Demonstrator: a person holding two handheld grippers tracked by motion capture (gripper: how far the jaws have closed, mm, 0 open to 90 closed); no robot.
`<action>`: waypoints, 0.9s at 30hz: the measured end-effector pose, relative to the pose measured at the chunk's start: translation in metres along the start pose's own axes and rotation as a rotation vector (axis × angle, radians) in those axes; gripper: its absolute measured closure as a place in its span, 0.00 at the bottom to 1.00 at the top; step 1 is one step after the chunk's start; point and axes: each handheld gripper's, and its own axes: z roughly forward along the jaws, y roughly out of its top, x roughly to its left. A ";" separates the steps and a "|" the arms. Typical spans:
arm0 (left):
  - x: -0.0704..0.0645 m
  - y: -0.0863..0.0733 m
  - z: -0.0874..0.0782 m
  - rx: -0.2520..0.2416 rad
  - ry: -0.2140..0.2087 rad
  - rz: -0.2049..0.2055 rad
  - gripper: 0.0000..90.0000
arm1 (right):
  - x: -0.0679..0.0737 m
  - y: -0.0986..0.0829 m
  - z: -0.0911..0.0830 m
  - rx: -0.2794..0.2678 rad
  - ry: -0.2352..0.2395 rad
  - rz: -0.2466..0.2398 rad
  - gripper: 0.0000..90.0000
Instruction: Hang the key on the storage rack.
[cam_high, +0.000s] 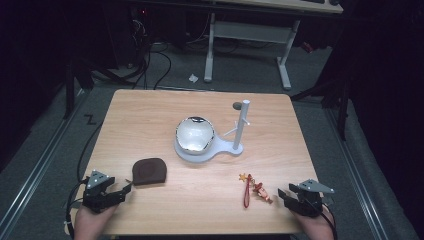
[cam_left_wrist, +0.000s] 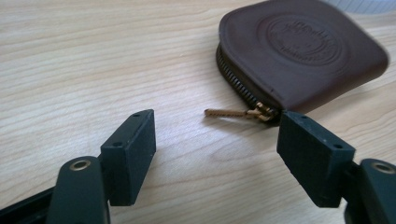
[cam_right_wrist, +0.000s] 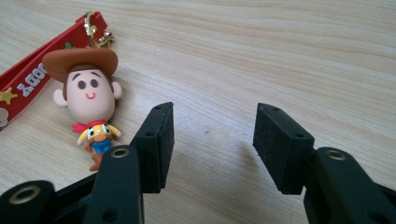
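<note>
At the near edge of the table (cam_high: 150, 107), both claws low and idle-looking, jaws spread, nothing held. Left claw (cam_high: 126, 189) spread just short of the brown pouch (cam_high: 149, 171), zip pull (cam_left_wrist: 232, 113) lying between the jaws in the left gripper view, one jaw almost at the pouch's corner. Right claw (cam_high: 283, 195) spread on bare wood, cowboy keychain (cam_high: 261, 190) just to its left, red strap (cam_high: 246, 192) running farther left. Farther off, mid-table, a white stand (cam_high: 235, 146) with post and a shiny bowl (cam_high: 194, 133). Probably the approach step: pouch to be opened, keychain to be picked up. Next: ease left claw forward, pinch the zip pull squarely; swing right claw left over the figure before closing.
</note>
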 end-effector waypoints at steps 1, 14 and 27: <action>0.000 0.000 0.000 -0.002 0.000 0.004 0.32 | 0.000 0.000 0.001 -0.004 -0.001 -0.021 0.54; -0.005 0.003 -0.002 -0.006 0.003 0.061 0.31 | -0.001 0.000 0.001 -0.014 -0.010 -0.019 0.53; -0.010 0.005 -0.002 -0.026 -0.007 0.058 0.24 | 0.005 0.004 0.002 0.006 -0.010 -0.032 0.48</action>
